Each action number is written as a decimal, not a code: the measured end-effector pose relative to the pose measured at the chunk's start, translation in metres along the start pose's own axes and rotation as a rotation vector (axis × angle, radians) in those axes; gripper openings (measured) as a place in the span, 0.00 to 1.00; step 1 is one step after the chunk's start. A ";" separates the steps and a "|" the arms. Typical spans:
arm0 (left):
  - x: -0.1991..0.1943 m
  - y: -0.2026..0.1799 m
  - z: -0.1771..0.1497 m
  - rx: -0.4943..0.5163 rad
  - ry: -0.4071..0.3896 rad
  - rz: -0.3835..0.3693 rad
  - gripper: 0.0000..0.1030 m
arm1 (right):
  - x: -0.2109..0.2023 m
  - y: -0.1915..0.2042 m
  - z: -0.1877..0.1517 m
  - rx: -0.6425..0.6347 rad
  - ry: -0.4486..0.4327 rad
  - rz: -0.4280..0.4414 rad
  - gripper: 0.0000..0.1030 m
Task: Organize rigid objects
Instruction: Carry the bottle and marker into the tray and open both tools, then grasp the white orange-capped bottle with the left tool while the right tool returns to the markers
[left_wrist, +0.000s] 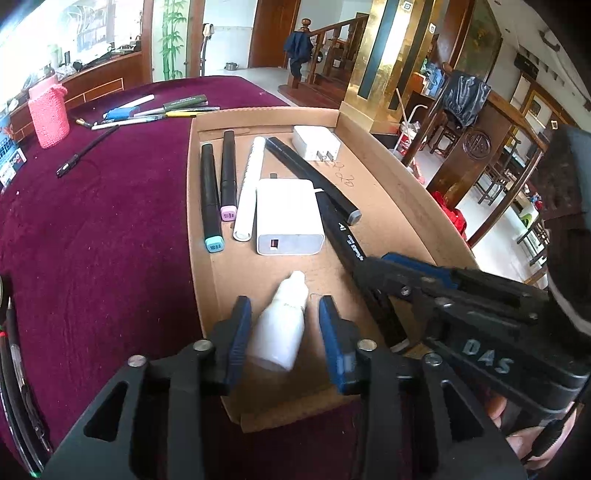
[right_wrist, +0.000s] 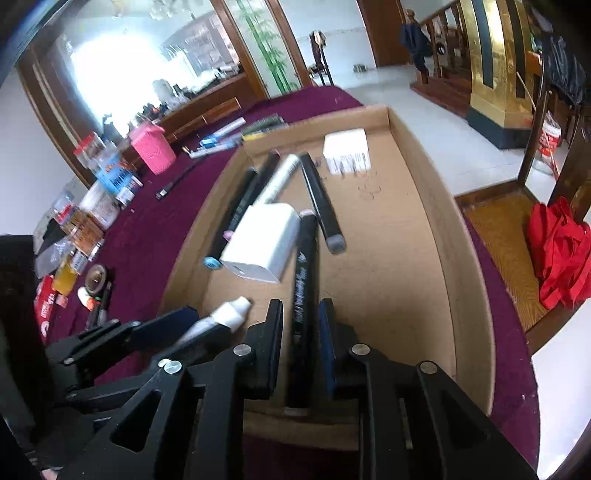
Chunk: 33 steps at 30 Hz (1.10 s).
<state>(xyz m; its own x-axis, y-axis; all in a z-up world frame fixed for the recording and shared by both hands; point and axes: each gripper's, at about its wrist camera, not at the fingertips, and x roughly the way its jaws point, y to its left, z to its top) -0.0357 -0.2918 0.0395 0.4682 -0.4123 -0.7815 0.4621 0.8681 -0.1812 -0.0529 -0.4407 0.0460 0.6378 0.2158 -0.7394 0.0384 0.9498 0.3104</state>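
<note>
Marker (right_wrist: 304, 295) lies in your cardboard tray (right_wrist: 424, 206), lower centre of frame, right gripper (right_wrist: 301, 314) loosely pinching it; left gripper (left_wrist: 284, 314) stands spread around the white bottle (left_wrist: 282, 325). Release both gently, withdrawing straight back.

"DAS" reads in raised letters on the right gripper (left_wrist: 373, 266) body, left wrist view. Teal marker cap (left_wrist: 214, 244) carries digits, too blurred to read. Black marker (right_wrist: 303, 295) has white script along its barrel, not legible
</note>
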 end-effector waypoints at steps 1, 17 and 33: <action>-0.002 0.000 0.000 -0.005 -0.003 -0.003 0.36 | -0.008 0.006 0.000 -0.019 -0.028 -0.004 0.17; -0.107 0.081 -0.023 -0.123 -0.205 0.073 0.53 | -0.084 0.109 -0.006 -0.291 -0.437 -0.021 0.66; -0.153 0.290 -0.083 -0.593 -0.147 0.203 0.54 | 0.008 0.201 0.004 -0.313 -0.131 0.163 0.66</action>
<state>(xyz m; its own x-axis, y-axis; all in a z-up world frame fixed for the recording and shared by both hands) -0.0356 0.0456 0.0573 0.6204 -0.2209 -0.7525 -0.1215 0.9209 -0.3705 -0.0364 -0.2493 0.1047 0.7100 0.3579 -0.6064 -0.2952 0.9331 0.2051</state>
